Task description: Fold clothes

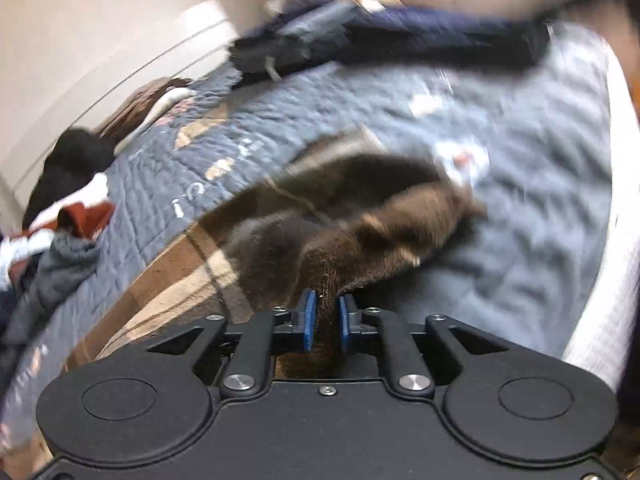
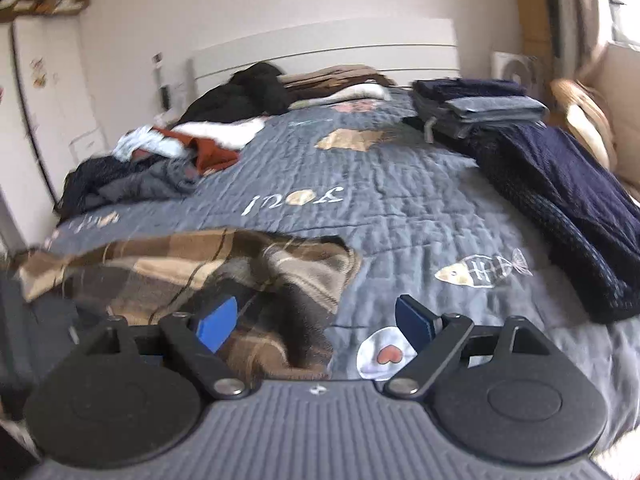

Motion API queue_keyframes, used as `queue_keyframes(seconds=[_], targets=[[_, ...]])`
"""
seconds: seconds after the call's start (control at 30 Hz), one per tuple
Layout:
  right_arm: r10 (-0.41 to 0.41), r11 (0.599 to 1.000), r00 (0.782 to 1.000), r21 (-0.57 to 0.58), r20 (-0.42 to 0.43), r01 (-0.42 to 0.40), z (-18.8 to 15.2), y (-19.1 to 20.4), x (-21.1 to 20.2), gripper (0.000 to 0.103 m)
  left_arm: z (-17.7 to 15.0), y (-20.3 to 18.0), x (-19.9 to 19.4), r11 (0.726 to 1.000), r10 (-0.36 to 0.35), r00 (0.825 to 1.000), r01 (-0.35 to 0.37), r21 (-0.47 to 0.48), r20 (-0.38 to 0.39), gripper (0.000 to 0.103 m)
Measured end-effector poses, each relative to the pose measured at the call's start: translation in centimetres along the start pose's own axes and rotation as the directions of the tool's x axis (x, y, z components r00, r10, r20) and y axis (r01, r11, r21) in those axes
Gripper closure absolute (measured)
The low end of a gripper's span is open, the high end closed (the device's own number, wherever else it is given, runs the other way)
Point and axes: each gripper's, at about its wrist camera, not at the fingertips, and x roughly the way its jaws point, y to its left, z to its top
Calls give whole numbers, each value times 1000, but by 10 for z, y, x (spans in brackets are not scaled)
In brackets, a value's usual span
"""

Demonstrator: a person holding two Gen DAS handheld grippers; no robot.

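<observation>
On the quilt, plaid garment lies crosswise, left gripper pinching it, right gripper spread.

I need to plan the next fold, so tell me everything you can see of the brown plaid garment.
The brown plaid garment is soft, woolly-looking cloth checked in dark brown, tan and cream. It lies crumpled and partly doubled over on the grey quilted bedspread near its front edge. The left gripper is shut on a bunched fold. The right gripper is open just above it, not holding it.
</observation>
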Motion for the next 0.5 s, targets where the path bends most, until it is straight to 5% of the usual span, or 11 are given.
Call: queue_keyframes(seconds=[0.23,0.5], targets=[[11,963,1000,-269,-18,-15,-18,49,19,15,22,30,-45,992,-41,994,54,-118,104,95],[19,875,999,-482,-49,-41,-40,95,49,13,18,27,-53,998,-37,996,41,-47,82,95]])
